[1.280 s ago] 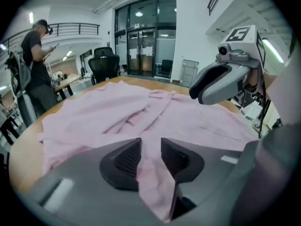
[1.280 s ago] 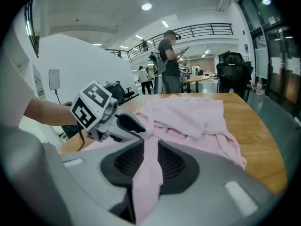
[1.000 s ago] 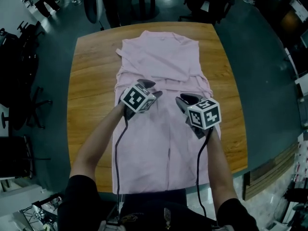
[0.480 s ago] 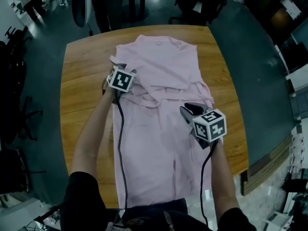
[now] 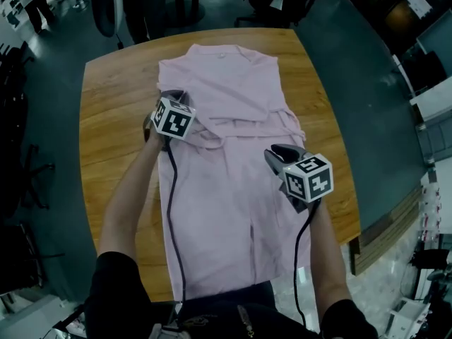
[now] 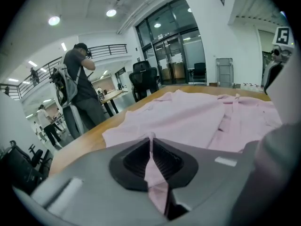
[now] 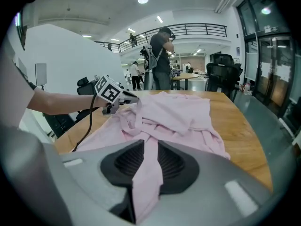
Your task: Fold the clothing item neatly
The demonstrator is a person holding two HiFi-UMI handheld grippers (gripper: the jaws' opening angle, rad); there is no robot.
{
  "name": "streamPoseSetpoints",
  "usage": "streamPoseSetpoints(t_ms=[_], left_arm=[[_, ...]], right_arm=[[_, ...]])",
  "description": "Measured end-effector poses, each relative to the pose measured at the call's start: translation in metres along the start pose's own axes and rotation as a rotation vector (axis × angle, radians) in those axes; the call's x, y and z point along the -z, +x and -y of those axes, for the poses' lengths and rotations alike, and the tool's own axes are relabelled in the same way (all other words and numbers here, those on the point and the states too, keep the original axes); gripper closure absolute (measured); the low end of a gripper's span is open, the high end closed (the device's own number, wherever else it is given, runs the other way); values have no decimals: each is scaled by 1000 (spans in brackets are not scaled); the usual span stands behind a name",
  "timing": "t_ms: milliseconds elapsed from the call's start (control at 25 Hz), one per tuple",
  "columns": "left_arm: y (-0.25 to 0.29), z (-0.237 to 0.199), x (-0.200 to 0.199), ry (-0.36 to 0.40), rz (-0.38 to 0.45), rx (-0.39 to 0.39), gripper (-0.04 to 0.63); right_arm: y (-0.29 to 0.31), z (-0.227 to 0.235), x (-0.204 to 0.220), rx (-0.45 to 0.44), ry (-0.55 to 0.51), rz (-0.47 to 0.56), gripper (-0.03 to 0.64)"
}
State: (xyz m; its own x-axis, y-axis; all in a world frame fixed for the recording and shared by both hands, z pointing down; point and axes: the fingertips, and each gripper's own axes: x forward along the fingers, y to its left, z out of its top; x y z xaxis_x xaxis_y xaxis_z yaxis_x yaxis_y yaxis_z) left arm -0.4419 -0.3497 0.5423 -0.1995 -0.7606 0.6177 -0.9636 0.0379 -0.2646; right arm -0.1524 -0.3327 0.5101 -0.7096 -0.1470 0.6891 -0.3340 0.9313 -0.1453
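Note:
A pale pink garment (image 5: 226,83) lies flat on the wooden table (image 5: 113,97), collar at the far end, hem at the near edge. My left gripper (image 5: 171,97) sits at the garment's left edge by the folded-in sleeve. Its jaws have just been closing, and in the left gripper view they (image 6: 151,144) pinch a fold of pink cloth. My right gripper (image 5: 277,154) is over the garment's right side at waist height. A strip of pink fabric (image 7: 148,173) runs between its jaws (image 7: 146,149), which are shut on it.
The table's right edge (image 5: 339,154) lies close to the right gripper. Beyond the far end a person (image 6: 77,74) stands next to office chairs (image 6: 143,79). Dark floor surrounds the table.
The left gripper moved from the garment's middle out to its left edge near the sleeve and shut on the cloth. The right gripper stayed put.

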Motion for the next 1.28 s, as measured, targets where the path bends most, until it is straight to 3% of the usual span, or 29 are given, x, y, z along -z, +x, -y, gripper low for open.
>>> streamPoseSetpoints(t_ms=[240, 440, 560, 720, 840, 960, 1280], left_arm=[[-40, 96, -58, 51, 114, 159, 571], [-42, 183, -63, 108, 83, 254, 571], [-31, 223, -50, 124, 23, 318, 563], [-31, 248, -28, 92, -43, 401, 394], [-54, 249, -38, 45, 25, 400, 307], [-89, 244, -39, 9, 65, 362, 307], [-193, 249, 19, -77, 25, 226, 316]], right_arm=[[-20, -2, 12, -38, 10, 14, 528], [-52, 2, 30, -41, -9, -5, 528], [-67, 7, 44, -30, -3, -16, 528], [-89, 13, 71, 4, 15, -33, 528], [-108, 21, 95, 46, 34, -50, 528], [-126, 23, 125, 68, 51, -60, 526], [-166, 14, 199, 33, 51, -46, 520]])
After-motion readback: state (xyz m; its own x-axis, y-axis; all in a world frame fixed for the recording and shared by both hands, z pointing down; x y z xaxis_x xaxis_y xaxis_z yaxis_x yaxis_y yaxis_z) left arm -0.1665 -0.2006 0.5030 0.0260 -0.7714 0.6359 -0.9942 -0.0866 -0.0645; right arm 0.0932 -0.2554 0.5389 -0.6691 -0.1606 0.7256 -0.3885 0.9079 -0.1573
